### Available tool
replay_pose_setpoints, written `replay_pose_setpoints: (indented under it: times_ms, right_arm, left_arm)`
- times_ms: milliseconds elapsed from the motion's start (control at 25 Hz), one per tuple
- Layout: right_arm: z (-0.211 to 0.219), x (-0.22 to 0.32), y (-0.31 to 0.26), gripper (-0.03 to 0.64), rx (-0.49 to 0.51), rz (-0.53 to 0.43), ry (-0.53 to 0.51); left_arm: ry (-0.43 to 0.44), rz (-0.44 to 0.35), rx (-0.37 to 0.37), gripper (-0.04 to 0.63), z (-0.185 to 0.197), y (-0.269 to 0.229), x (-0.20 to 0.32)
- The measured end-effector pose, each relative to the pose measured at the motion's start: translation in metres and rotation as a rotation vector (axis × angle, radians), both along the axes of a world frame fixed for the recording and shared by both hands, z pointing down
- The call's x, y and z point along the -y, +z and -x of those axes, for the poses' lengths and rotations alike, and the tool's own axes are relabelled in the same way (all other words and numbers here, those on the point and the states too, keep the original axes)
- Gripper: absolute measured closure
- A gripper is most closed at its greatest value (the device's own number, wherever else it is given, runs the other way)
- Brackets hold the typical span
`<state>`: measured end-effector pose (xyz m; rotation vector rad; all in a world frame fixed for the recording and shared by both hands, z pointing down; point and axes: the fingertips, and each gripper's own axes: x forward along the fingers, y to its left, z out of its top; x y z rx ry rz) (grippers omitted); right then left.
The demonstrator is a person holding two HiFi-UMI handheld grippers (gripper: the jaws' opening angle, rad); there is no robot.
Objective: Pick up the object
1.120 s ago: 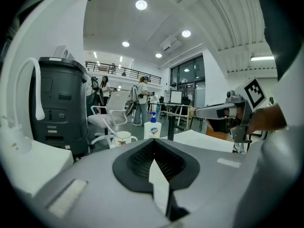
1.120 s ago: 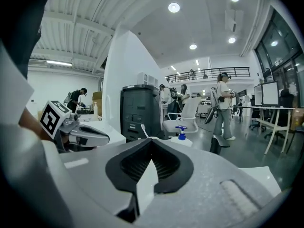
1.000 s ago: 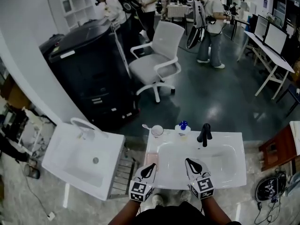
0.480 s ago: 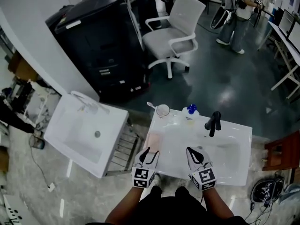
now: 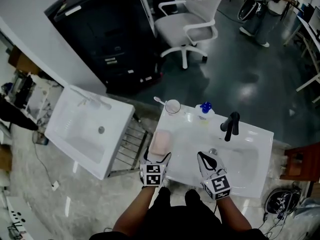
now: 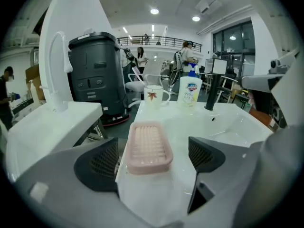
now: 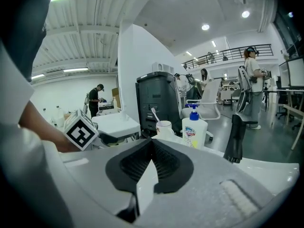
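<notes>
A pink ribbed soap dish (image 5: 161, 143) (image 6: 148, 146) lies on the left ledge of the white sink (image 5: 250, 161). My left gripper (image 5: 158, 157) (image 6: 153, 156) is low at that ledge, and its jaws have just been opening. They now stand wide, with the dish's near end between them and neither pad touching it. My right gripper (image 5: 202, 157) (image 7: 151, 147) hovers over the sink's front edge to the right of the dish. Its black pads meet at the tips and hold nothing.
At the back of the sink stand a white cup (image 5: 172, 105) (image 6: 154, 95), a blue-pump soap bottle (image 5: 205, 109) (image 7: 194, 129) and a black faucet (image 5: 231, 125) (image 7: 235, 137). A second white sink (image 5: 92, 129) and a wire rack (image 5: 131, 146) are on the left.
The left gripper has come down to the soap dish and its jaws have opened from shut. The right gripper sank a little. The head view now looks more steeply down.
</notes>
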<state>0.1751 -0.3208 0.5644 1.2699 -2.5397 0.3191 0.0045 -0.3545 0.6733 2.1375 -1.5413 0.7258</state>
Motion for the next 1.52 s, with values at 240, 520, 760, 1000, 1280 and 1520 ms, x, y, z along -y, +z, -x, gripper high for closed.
replay_pose_setpoints:
  times_ms: [240,520,760,1000,1280,1520]
  right_arm:
    - [0.001,0.002,0.011,0.612,0.003,0.032,-0.037]
    - [-0.002,0.008,0.014,0.612,0.007,0.046,-0.056]
    - [-0.006,0.010,0.017,0.614,0.009,0.052,-0.049]
    - [-0.003,0.009,0.017,0.614,0.010,0.052,-0.050]
    - [-0.002,0.011,0.019,0.612,0.001,0.054,-0.043]
    - [0.000,0.017,0.009,0.614,-0.002,0.012,-0.030]
  left_arm:
    - [-0.008,0.116,0.049,0.095,-0.001,0.027,0.009]
    - [-0.019,0.189,0.098,0.104,0.000,0.046,0.012]
    - [-0.021,0.170,0.127,0.146,0.008,0.047,0.016]
    - [-0.020,0.133,0.102,0.146,0.008,0.042,0.013]
    - [-0.013,0.054,0.104,0.147,0.009,0.020,0.016]
    - [-0.007,-0.051,0.076,0.147,0.006,-0.024,0.023]
